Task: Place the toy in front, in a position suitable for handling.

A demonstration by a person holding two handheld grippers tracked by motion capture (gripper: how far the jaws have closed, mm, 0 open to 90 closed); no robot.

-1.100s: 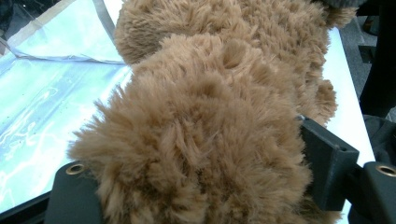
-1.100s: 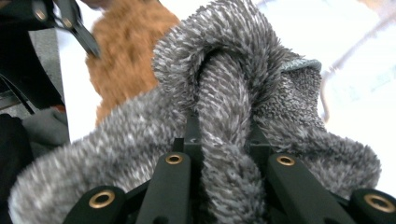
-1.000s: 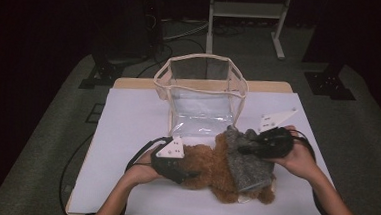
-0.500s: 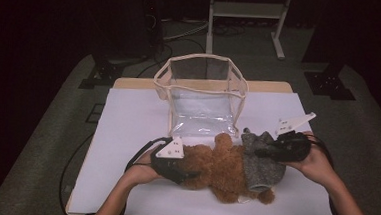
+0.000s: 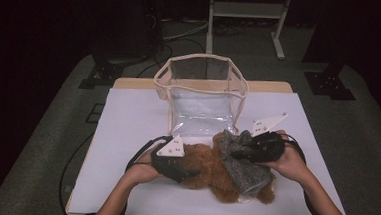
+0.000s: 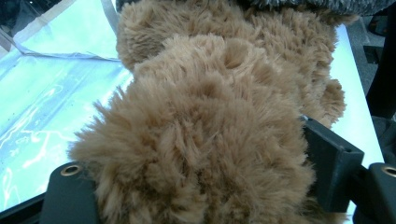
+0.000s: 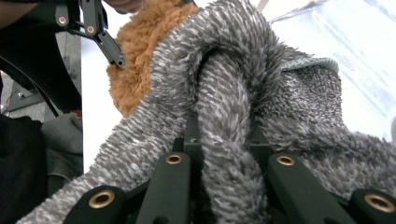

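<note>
A brown plush bear (image 5: pixel 202 164) lies on its side on the white table (image 5: pixel 137 119). A grey knitted sweater (image 5: pixel 248 172) covers its right half. My left gripper (image 5: pixel 187 172) grips the bear's furry end (image 6: pixel 210 116); its jaws have just been opening a little, and fur still packs the gap between them. My right gripper (image 5: pixel 236 153) is shut on a bunched fold of the sweater (image 7: pixel 233 70), pinched between its jaws (image 7: pixel 224 154). Brown fur (image 7: pixel 135 60) shows past the fold, beside the left gripper (image 7: pixel 93 28).
A clear plastic bag with cream trim (image 5: pixel 201 95) stands open and upright just behind the bear. A metal stand (image 5: pixel 244 10) rises on the dark floor beyond the table. White table surface (image 6: pixel 42 107) stretches to the left of the bear.
My right gripper swung out to the right with the sweater, then came back left and slightly lower. The left hand has stayed where it was.
</note>
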